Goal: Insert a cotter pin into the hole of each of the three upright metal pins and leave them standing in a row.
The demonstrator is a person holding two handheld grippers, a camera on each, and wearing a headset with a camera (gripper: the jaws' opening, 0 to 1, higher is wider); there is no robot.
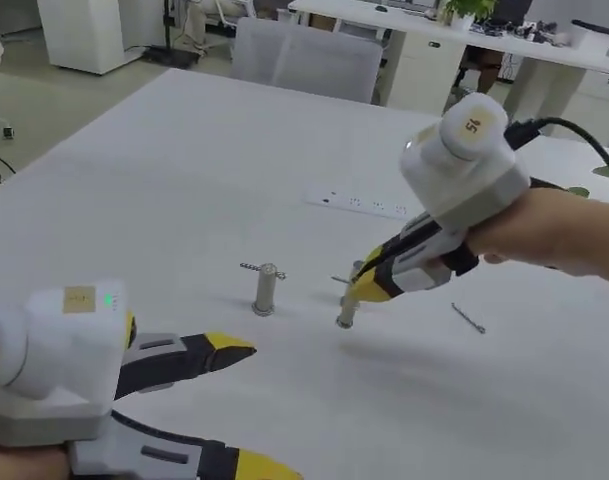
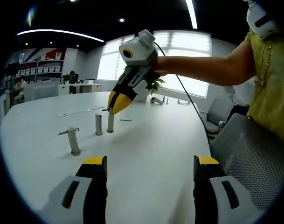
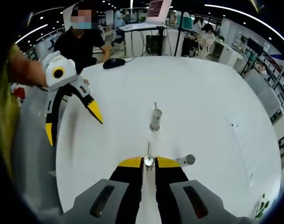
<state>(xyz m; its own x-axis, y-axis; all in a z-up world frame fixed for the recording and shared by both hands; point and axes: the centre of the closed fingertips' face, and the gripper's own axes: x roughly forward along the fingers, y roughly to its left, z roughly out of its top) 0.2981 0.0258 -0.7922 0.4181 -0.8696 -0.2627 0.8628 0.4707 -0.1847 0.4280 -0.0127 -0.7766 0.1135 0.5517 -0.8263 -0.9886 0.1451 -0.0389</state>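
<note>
Your right gripper (image 1: 359, 290) has its jaws pressed together on a cotter pin (image 3: 148, 150), whose thin shank sticks out straight ahead of the tips, in line with the jaws. The tips sit at the head of the nearer bare metal pin (image 1: 347, 315), which stands upright on the white table (image 1: 184, 180). The shank's long axis runs roughly level, across that upright post, and points towards your left. In my judgement the coming push turns on that crossing: the shank must meet the cross-hole squarely. Whether it has entered the hole cannot be told. The farther bare metal pin (image 3: 186, 160) stands just beside the tips. The fitted metal pin (image 1: 265, 291) stands apart to the left with a cotter pin through its head. Your left gripper (image 1: 249, 408) is well apart from all three posts, jaws wide apart and holding nothing, so the right is the nearer hand. The right gripper view shows the shank centred between the tips. The left gripper view shows, side-on, the tips level with the post's top, which the gripper body hides in the head view. A loose cotter pin (image 1: 468, 318) lies flat to the right.
</note>
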